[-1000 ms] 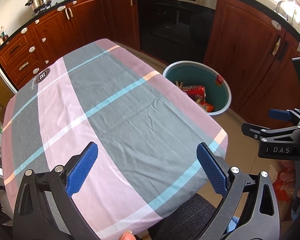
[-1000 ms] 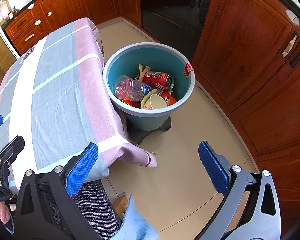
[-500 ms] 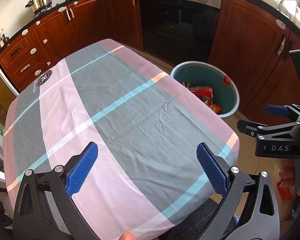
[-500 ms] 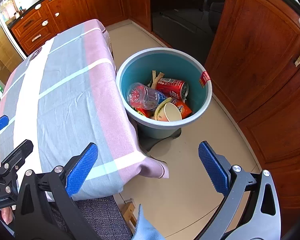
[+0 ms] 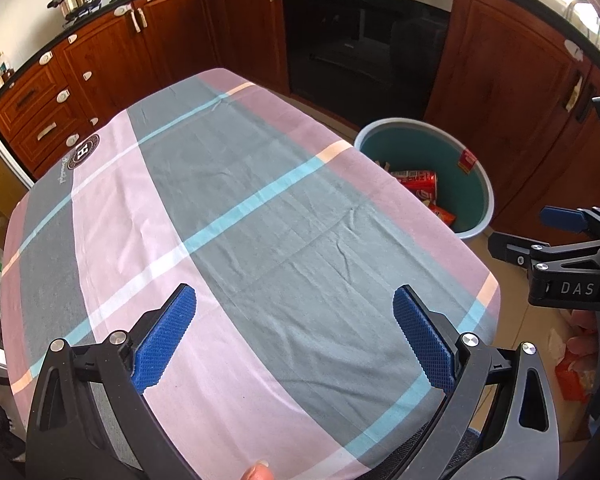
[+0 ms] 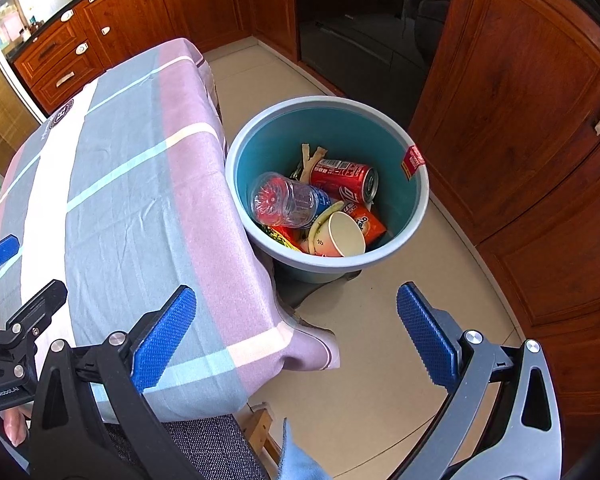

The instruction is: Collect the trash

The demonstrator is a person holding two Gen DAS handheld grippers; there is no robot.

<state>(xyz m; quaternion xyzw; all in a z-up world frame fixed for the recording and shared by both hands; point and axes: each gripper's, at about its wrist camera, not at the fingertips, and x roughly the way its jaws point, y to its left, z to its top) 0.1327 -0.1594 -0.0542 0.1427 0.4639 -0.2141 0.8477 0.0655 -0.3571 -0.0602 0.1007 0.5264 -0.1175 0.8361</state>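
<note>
Now both tools wide, trash in bin (image 6: 404, 248)

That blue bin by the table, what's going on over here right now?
A person holds a gripper in each hand, and both the left gripper and the right gripper are open and hold nothing. The blue bin stands on the floor beside the cloth-covered table. In it lie a red can, a clear bottle, a paper cup and wrappers. No trash shows on the tablecloth.

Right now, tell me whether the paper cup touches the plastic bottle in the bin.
Cannot tell. In the right wrist view the paper cup lies close beside the plastic bottle, with a pale curved scrap between them hiding any contact.
</note>
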